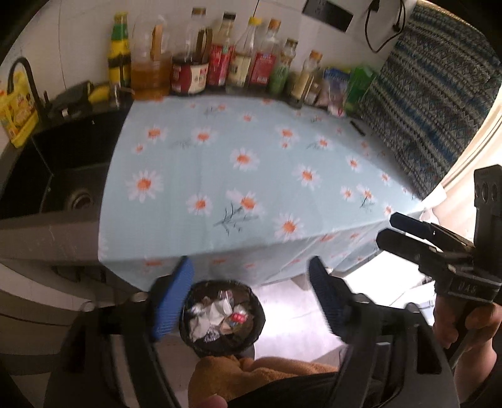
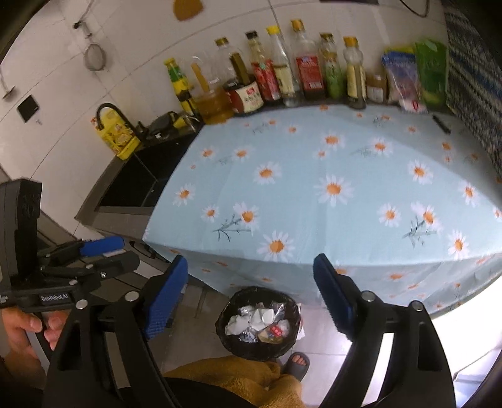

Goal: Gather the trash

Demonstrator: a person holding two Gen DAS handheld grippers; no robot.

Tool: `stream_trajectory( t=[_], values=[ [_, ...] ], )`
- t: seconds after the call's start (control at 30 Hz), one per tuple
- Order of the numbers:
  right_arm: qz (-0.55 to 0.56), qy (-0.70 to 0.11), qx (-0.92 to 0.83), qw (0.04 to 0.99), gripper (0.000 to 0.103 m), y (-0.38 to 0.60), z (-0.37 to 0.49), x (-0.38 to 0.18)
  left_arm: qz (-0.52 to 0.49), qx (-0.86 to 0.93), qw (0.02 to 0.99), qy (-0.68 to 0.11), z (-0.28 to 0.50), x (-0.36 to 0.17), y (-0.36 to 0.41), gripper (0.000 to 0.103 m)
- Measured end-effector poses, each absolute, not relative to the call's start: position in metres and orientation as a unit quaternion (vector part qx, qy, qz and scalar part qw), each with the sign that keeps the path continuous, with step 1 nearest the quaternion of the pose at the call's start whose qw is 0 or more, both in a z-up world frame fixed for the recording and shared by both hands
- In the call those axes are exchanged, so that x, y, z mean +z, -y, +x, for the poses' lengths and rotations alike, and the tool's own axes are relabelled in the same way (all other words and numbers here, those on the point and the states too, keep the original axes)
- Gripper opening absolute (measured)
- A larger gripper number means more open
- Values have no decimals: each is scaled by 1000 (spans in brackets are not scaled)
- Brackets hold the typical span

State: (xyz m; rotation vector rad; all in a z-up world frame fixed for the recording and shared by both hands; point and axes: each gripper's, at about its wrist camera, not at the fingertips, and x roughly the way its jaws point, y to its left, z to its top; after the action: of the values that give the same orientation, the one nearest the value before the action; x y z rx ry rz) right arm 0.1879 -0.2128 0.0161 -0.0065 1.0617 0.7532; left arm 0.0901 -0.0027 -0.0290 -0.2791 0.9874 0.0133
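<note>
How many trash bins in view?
1. The black-lined trash bin stands on the floor just in front of the tablecloth's hanging edge, crumpled wrappers inside. Others may be hidden out of frame.

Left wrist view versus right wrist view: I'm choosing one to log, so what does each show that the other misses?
Only the left wrist view shows the sink drain and a wall socket. Only the right wrist view shows a strainer hanging on the wall and a sandalled foot. Both show the trash bin full of wrappers below the daisy tablecloth, the bottles, and both grippers open and empty.
</note>
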Motion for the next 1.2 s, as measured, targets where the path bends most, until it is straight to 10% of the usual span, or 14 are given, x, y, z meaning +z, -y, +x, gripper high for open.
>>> stream_trajectory(
  t=[0.33,1.2],
  values=[
    [-22,-468,363,806,98,232,188,46,-110,14,890,-442,85,-1,25,97],
    [-20,-453,371,810,98,255,177,63,-106,24,898,-426,69,15,51,96]
  ],
)
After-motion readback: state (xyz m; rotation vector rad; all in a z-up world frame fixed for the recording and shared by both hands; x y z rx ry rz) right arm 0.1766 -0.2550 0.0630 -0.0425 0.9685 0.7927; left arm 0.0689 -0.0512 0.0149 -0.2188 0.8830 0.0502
